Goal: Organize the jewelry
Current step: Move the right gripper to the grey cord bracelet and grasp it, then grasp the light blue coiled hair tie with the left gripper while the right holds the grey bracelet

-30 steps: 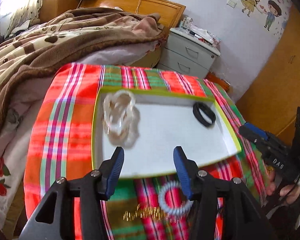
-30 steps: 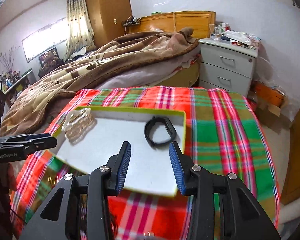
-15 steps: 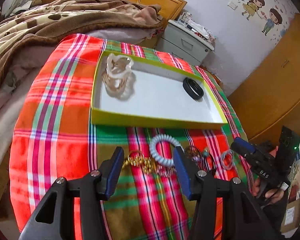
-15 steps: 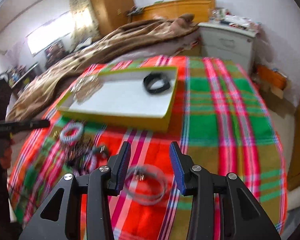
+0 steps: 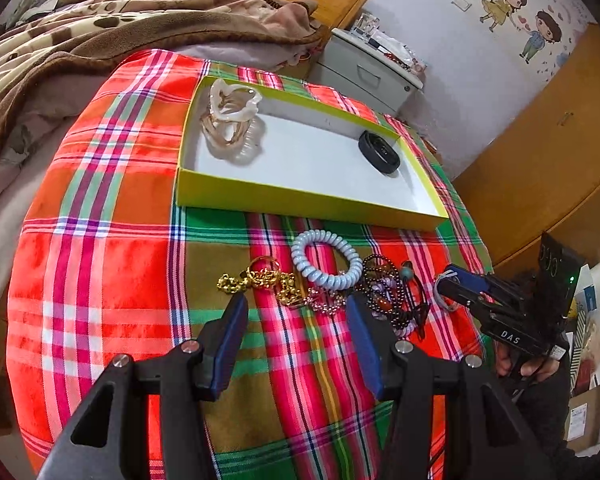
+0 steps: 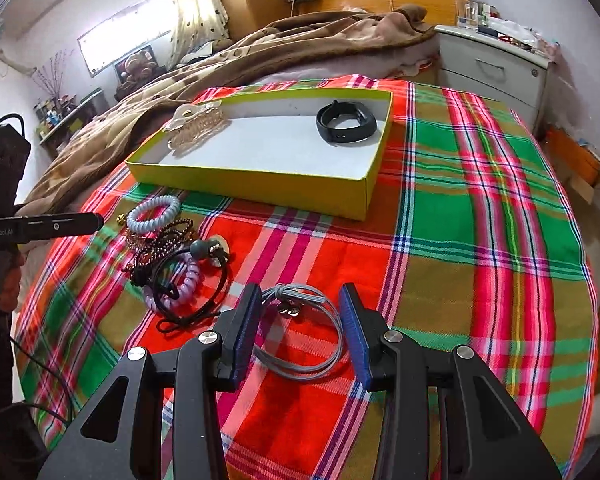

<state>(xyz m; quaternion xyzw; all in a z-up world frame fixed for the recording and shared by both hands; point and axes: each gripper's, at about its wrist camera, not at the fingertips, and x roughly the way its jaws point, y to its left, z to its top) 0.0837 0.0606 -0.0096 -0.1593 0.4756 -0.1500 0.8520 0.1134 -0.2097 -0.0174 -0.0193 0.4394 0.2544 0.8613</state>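
Moved: both grippers sit nearer the viewer than a second ago, off the tray and over the loose jewelry.
Left gripper [image 5: 296, 312]: jaws wide, empty, above gold chain [image 5: 260, 278].
Right gripper [image 6: 300, 308]: jaws wide, straddling grey hair tie [image 6: 300, 332], not gripping.
Tray [image 6: 260, 178]: far side, holding black band [image 6: 346, 124].
Surface: plaid cloth [image 6: 460, 200].
Room: bed [image 6: 260, 48] far; nightstand [image 6: 496, 64] far right.

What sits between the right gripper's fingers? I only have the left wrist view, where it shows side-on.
Observer: A grey cord bracelet lies on the cloth between the open fingers of the right gripper, not clamped.
Operator: Anything hidden in the pile?
Observer: A lilac coil hair tie lies under the black cord loop.
Operator: What is the black thing in the box?
Observer: A black wristband, lying by the right wall of the yellow box.
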